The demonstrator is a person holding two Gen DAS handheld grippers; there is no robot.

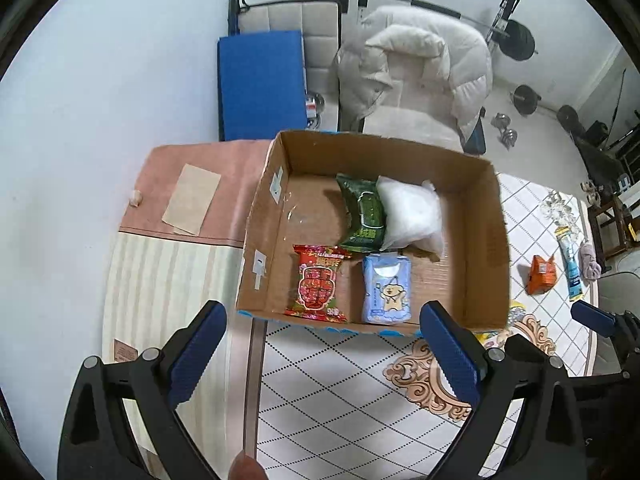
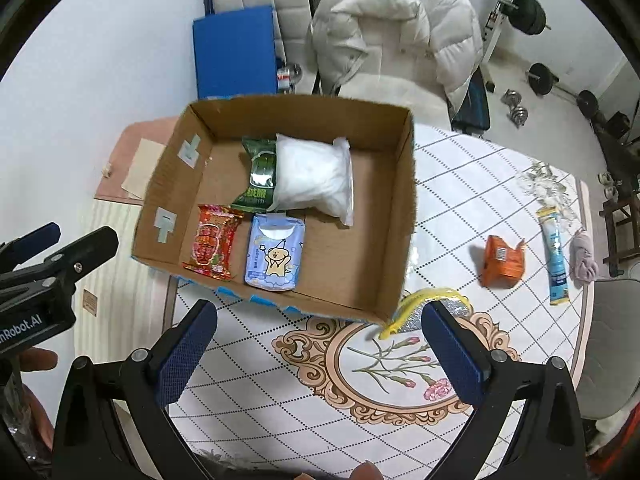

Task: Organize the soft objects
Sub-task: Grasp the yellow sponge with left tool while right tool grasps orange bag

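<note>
Both tongs hang released over the table's near edge, jaws spread wide, nothing between them. The left gripper (image 1: 320, 344) sits just short of the cardboard box (image 1: 480, 216), whose near wall lies right ahead of its tips. Inside, along that near wall, lie a red packet (image 1: 318, 284) and a blue tissue pack (image 1: 386, 290) bearing a cartoon bear; behind them a green pack (image 1: 362, 214) touches a white bag (image 1: 412, 216). The right gripper (image 2: 320, 344) hovers near the box's right corner, beside a yellow pouch (image 2: 420, 304). An orange packet (image 2: 502, 262) and a blue stick sachet (image 2: 556, 256) lie well apart toward the table's right edge. "nRobot.AI" reads on the left tool's body.
</note>
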